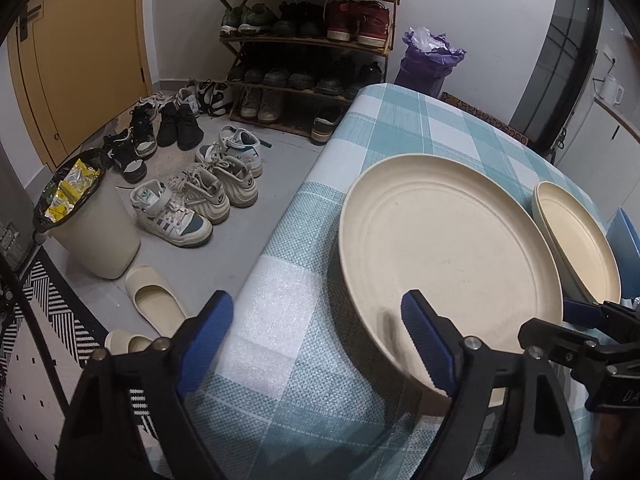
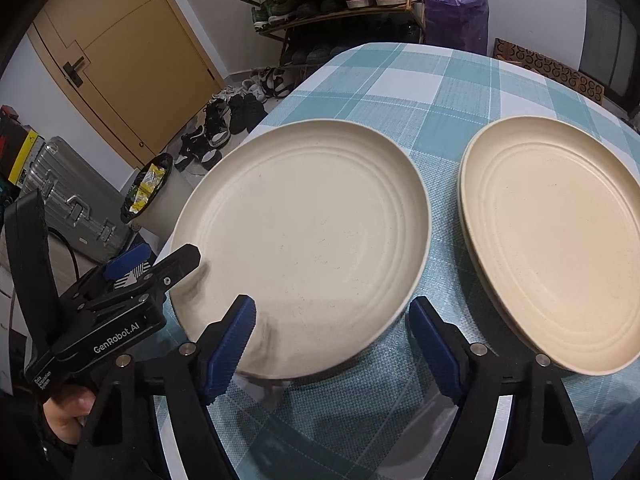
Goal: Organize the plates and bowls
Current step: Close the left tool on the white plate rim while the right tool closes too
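While both my grippers stand part open, each straddles the near rim of the big cream plate [image 2: 304, 236], nothing gripped.

My left gripper [image 1: 320, 344] has one finger over the plate's inside, the other outside above the checked tablecloth [image 1: 288, 360]; my right gripper [image 2: 332, 340] likewise (pads apart from the rim, as far as I see). Just beside it lies a second cream plate [image 2: 560, 240]. Off the table's edge: a bin [image 1: 92, 232] and shoes [image 1: 192, 200].
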The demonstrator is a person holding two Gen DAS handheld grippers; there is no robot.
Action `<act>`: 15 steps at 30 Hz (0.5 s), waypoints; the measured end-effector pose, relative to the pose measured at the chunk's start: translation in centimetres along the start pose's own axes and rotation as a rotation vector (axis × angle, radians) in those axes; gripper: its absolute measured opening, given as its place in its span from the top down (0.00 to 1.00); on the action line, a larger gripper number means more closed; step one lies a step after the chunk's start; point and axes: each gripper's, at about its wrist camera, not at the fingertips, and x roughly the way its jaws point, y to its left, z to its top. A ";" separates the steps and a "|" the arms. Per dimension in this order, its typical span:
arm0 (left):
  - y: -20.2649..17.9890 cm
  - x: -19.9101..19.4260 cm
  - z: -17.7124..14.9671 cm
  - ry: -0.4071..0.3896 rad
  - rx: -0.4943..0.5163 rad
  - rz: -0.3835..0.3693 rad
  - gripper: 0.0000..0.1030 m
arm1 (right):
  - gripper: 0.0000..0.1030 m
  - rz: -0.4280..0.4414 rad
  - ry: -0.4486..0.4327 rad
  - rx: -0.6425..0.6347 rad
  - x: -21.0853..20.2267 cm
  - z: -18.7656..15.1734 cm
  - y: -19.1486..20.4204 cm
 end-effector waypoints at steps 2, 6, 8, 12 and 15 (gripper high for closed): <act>-0.1 0.1 -0.1 -0.001 0.012 0.003 0.26 | 0.25 -0.005 0.009 -0.004 0.5 -0.1 0.1; -0.4 0.2 -0.2 -0.004 0.034 0.002 0.28 | 0.29 -0.015 0.014 -0.009 1.0 -0.1 0.2; -0.6 0.2 -0.1 -0.004 0.038 0.002 0.30 | 0.29 -0.017 0.013 -0.011 1.1 0.0 0.1; -0.7 0.2 0.0 -0.007 0.039 -0.008 0.37 | 0.33 -0.029 0.013 -0.011 1.1 0.1 0.1; -0.8 0.2 0.0 -0.013 0.040 0.002 0.45 | 0.36 -0.041 0.011 -0.013 1.2 0.1 0.1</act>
